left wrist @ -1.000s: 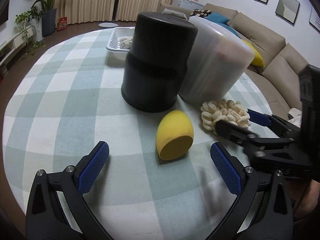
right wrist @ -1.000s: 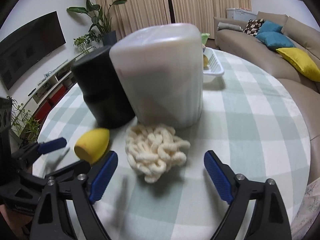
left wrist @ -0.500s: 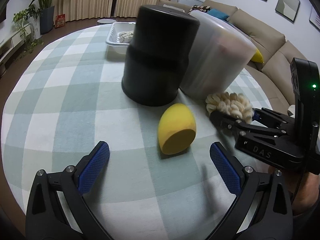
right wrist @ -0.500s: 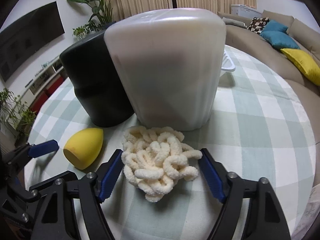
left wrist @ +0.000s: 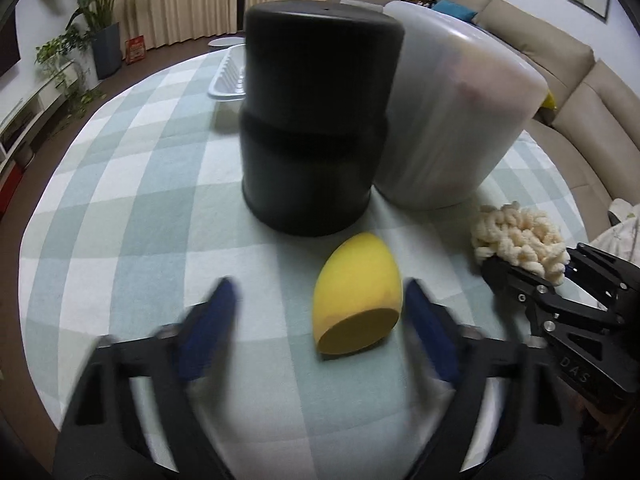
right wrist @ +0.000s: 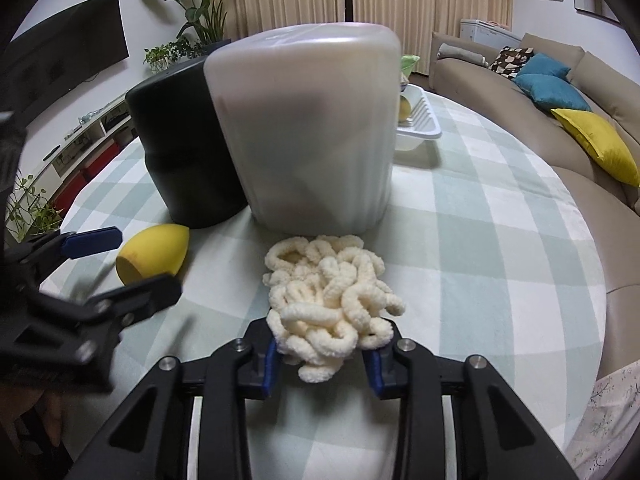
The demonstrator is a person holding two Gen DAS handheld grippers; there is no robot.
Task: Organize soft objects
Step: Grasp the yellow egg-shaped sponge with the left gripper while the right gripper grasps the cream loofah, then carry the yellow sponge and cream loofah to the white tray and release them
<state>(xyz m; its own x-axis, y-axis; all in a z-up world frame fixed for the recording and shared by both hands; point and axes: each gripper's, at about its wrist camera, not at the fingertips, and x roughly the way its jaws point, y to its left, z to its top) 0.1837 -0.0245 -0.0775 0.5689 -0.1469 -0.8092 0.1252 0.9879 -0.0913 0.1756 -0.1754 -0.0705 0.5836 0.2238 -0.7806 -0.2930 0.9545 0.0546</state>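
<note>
Cream chenille yarn bundle (right wrist: 332,300): lying loose a second ago, now pinched at its near edge by the closing right gripper (right wrist: 323,354). Left gripper (left wrist: 320,336): formerly wide, closing around the yellow egg-shaped sponge (left wrist: 358,290), pads apart from it. Behind: black bin (left wrist: 316,120), white bin (left wrist: 452,116), both upside down, then the white tray (right wrist: 420,126).

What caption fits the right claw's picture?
Right claw closing on a fluffy cream yarn bundle before a white bin.

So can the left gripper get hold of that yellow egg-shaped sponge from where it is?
Probably yes. The yellow sponge lies on the cloth between the closing fingers of the left gripper, with nothing in between. The right gripper is busy off to the side with the cream yarn bundle.
</note>
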